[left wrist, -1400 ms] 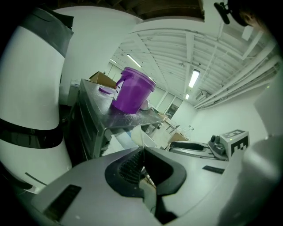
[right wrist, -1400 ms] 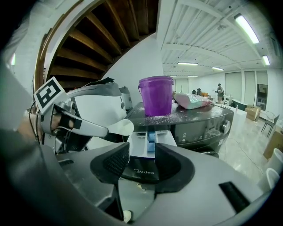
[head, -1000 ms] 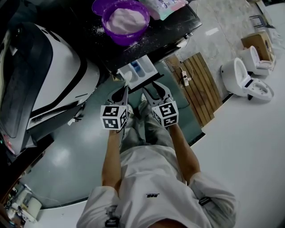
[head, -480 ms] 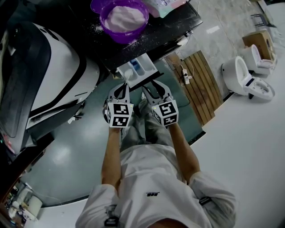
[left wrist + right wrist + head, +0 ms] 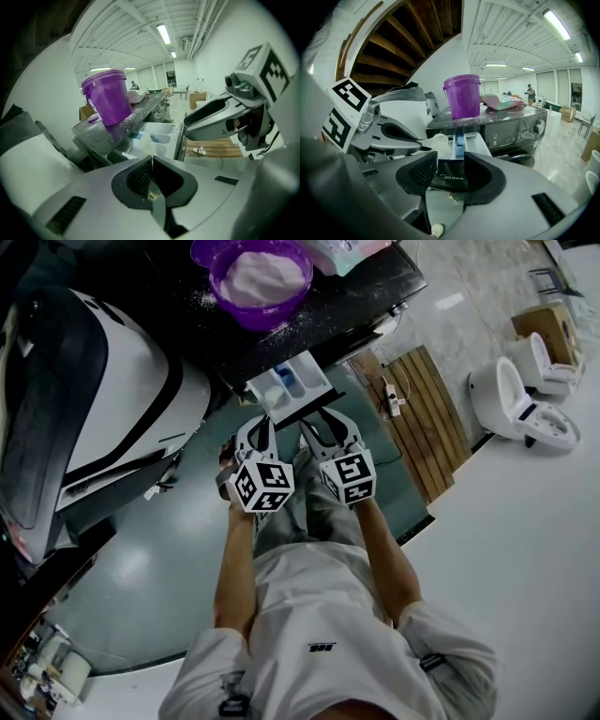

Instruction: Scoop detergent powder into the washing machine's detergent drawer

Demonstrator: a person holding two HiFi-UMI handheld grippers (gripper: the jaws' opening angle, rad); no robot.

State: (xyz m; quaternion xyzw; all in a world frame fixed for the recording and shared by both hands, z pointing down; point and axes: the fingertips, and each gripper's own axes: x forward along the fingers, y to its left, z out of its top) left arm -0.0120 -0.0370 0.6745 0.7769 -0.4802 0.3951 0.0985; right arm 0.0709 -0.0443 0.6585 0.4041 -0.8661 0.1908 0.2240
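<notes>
A purple tub [image 5: 262,277] of white powder stands on the dark washing machine [image 5: 366,292]. Its detergent drawer [image 5: 291,385] is pulled out below the tub, with a blue compartment [image 5: 459,143]. My left gripper [image 5: 260,423] is shut on the thin handle of a white plastic spoon [image 5: 146,143], whose bowl hangs over the drawer [image 5: 161,136]. In the right gripper view the spoon [image 5: 439,143] sits at the drawer's left side. I cannot tell whether powder is in it. My right gripper [image 5: 325,423] is open and empty, just in front of the drawer.
Spilled powder speckles the machine's top by the tub. A detergent bag [image 5: 347,254] lies to the tub's right. A large white and black appliance [image 5: 94,399] stands at the left. A wooden pallet [image 5: 427,418] and toilets [image 5: 511,409] lie on the floor at the right.
My left gripper has rolled about its own axis and shifted slightly right, turning the spoon over the drawer. The right gripper has stayed where it was.
</notes>
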